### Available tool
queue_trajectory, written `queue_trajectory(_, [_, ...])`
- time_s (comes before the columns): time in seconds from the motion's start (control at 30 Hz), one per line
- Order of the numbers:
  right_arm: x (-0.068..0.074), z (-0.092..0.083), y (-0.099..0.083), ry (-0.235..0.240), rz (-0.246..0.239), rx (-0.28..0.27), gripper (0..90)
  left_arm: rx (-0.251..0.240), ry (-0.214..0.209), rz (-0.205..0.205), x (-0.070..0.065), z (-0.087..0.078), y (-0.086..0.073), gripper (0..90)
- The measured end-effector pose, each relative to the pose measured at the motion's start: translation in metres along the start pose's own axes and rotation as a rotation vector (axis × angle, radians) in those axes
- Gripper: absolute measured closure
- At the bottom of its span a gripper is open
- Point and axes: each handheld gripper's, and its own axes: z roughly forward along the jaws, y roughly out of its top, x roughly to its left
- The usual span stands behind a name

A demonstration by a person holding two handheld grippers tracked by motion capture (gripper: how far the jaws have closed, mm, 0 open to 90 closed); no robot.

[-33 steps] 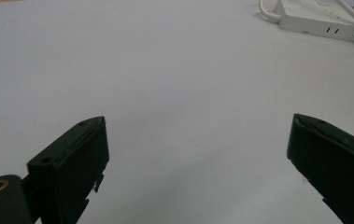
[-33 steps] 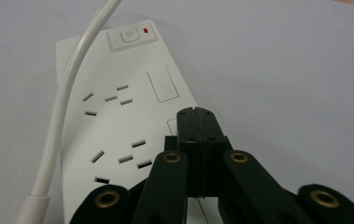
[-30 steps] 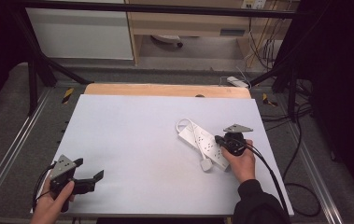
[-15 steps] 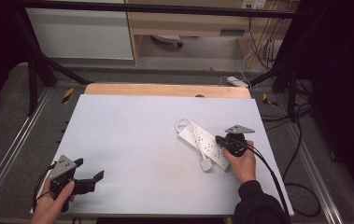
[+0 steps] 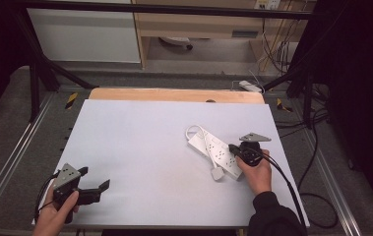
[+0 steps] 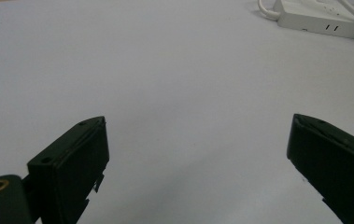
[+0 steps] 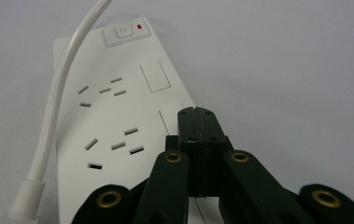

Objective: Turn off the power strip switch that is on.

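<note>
- Nothing has shifted since the earlier high view: both my hands sit where they were, and the power strip (image 5: 215,152) lies at the same slant.
- That white power strip lies right of centre in the high view, on the pale table (image 5: 139,142), its cord (image 5: 194,132) looped at its upper-left end and its plug (image 5: 217,173) lying just below it.
- In the right gripper view the switch (image 7: 124,32) with its red lamp sits at the top of the frame, sockets running down toward me.
- Risk: the closed tip could skid on the smooth plastic and push the strip askew, or I could snag the cord if I sweep toward the lower left.
- My right gripper (image 7: 197,116) has its jaws pressed fully together with nothing between them, tip over the strip's face; whether it touches I cannot quite tell.
- My left gripper (image 5: 94,181), lower left in the high view, has its jaws spread wide and empty, well apart from the strip.
</note>
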Motion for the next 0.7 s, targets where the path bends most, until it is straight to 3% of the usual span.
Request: queue_trajectory(0.7, [0.0010,-0.0004,0.0008,-0.011,-0.006,-0.019,90.0,0.000,-0.001,0.000,0.0001,0.0001,0.0000,5.8])
